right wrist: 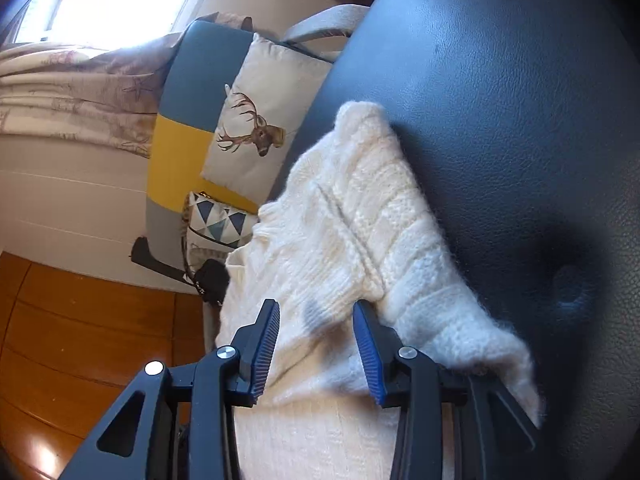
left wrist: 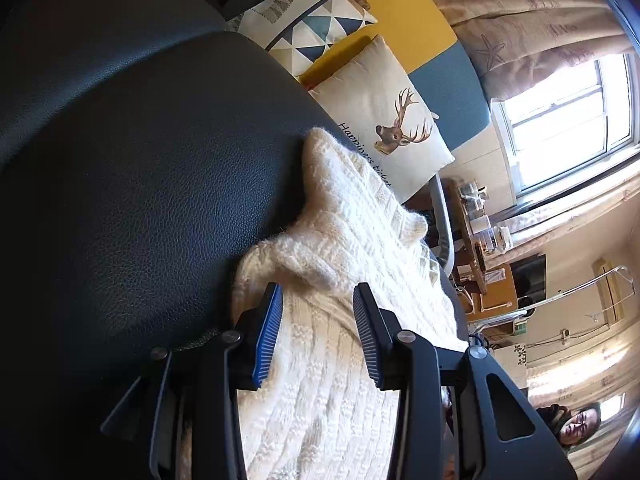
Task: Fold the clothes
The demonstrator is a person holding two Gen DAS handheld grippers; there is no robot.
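Light source: daylight through the window (left wrist: 568,120), blown out to white.
Shadows: soft, dark patch on the black leather surface (right wrist: 520,160).
Glare: sheen on the wooden floor (right wrist: 60,452).
Distortion: strong fisheye bending, dark vignette at corners.

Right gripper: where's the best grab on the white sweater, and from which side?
Judging by the right wrist view, take the folded-over sleeve's fuzzy cuff end of the white sweater, coming in from the dark leather cushion side. That edge lies free on the cushion, so a finger could slip under. The right gripper is open above the knit.
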